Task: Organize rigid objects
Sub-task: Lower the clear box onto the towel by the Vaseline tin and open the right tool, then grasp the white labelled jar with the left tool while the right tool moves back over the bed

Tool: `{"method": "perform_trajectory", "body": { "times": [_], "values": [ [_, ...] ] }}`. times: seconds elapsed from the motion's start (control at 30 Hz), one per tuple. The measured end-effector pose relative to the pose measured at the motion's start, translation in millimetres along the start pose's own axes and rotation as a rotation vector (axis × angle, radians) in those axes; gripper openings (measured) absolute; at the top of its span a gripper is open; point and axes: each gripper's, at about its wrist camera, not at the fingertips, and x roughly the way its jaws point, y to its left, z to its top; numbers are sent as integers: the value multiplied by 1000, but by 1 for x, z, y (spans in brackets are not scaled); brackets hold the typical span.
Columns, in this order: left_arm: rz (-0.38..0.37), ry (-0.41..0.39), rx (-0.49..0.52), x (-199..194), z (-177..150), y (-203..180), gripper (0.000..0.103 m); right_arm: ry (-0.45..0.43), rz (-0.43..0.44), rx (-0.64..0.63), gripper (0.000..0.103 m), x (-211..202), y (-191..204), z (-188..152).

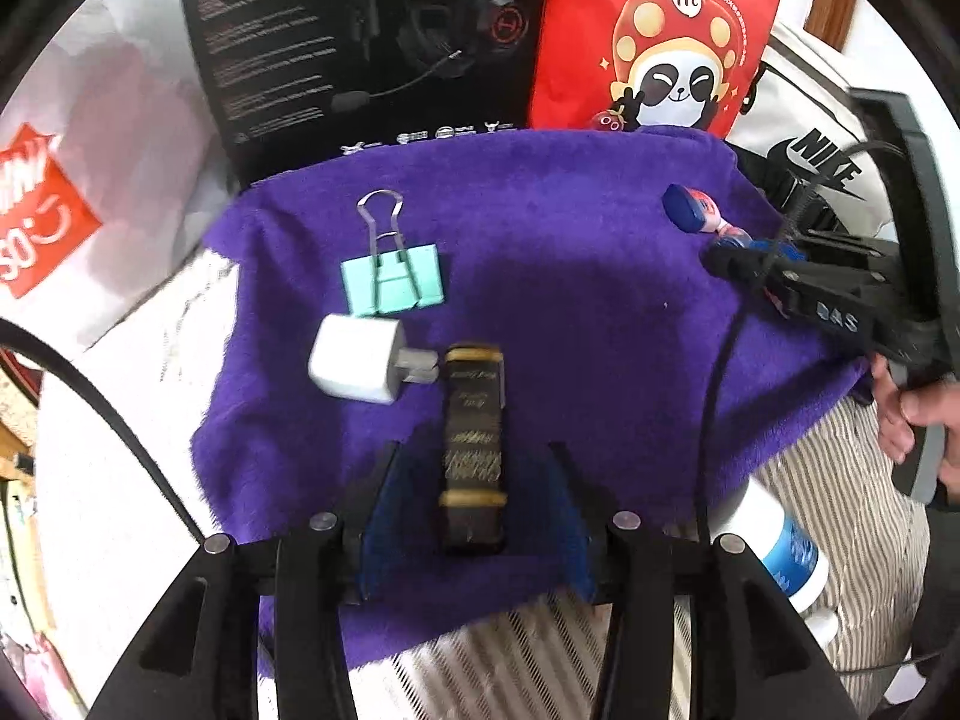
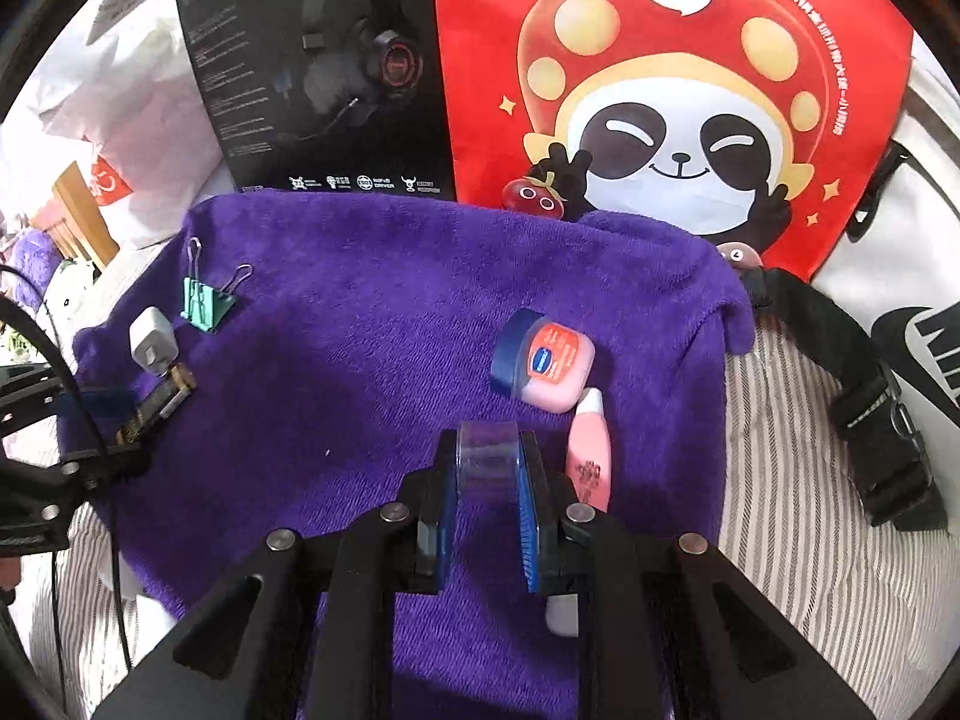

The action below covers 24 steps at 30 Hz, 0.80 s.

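A purple towel (image 2: 390, 312) lies on a striped sheet (image 2: 798, 480). On it I count one green clip (image 1: 393, 282), one white plug (image 1: 357, 366), one dark bar (image 1: 473, 450), one pink jar (image 2: 546, 363) with a blue lid, and one pink tube (image 2: 589, 450). The left gripper (image 1: 471, 474) has its fingers spread wide, with the bar lying between them, not touched. The right gripper (image 2: 489, 480) is squeezed on one clear little box (image 2: 487, 456), just beside the tube. The words on the bar are too blurry to read. The tube's bottom end is hidden behind the right gripper. At the back stand one black box (image 2: 318, 72) and one red bag (image 2: 666, 84), both cut off at the top.
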Motion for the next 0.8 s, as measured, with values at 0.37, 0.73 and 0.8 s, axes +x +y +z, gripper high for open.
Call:
{"method": "perform_trajectory", "body": {
  "times": [0.37,0.73,0.8],
  "values": [
    [34,-36,-56,-43,-26,9,45,-18,-42,-32,21,9,7,4],
    [3,-47,-118,-60,-52,13,45,-17,-33,-27,55,-9,6,-12],
    [-11,-48,-132,-59,-57,10,45,-24,-41,-25,55,-19,7,-15]
  ]
}}
